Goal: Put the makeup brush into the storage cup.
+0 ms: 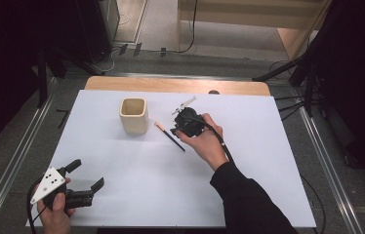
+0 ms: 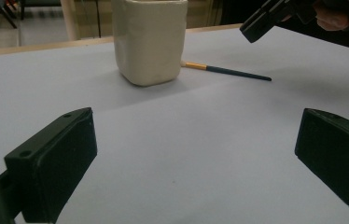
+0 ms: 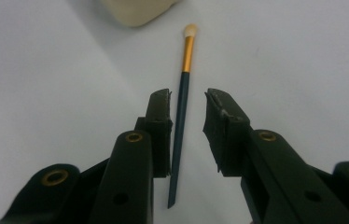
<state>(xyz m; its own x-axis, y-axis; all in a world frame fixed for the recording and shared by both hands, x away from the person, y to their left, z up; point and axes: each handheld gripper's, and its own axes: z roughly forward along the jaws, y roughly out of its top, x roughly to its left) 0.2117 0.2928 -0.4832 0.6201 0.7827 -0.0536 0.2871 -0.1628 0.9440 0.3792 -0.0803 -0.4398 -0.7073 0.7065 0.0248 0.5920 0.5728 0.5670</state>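
Between right gripper (image 3: 187, 105) fingers, brush (image 3: 180, 122), gaps beside.

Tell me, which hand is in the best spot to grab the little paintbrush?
The right. Its tongs already straddle the paintbrush handle, not yet squeezing it. The left tongs rest wide open near the table's front edge, far from the brush, with the cream cup nearer them than the brush.

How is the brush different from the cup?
The brush is thin and lies flat on the table; the cup is wide and stands upright. The brush is dark with a gold band and pale tip; the cup is cream all over. The brush lies between the right gripper jaws; the cup stands untouched. Both rest on the white table.
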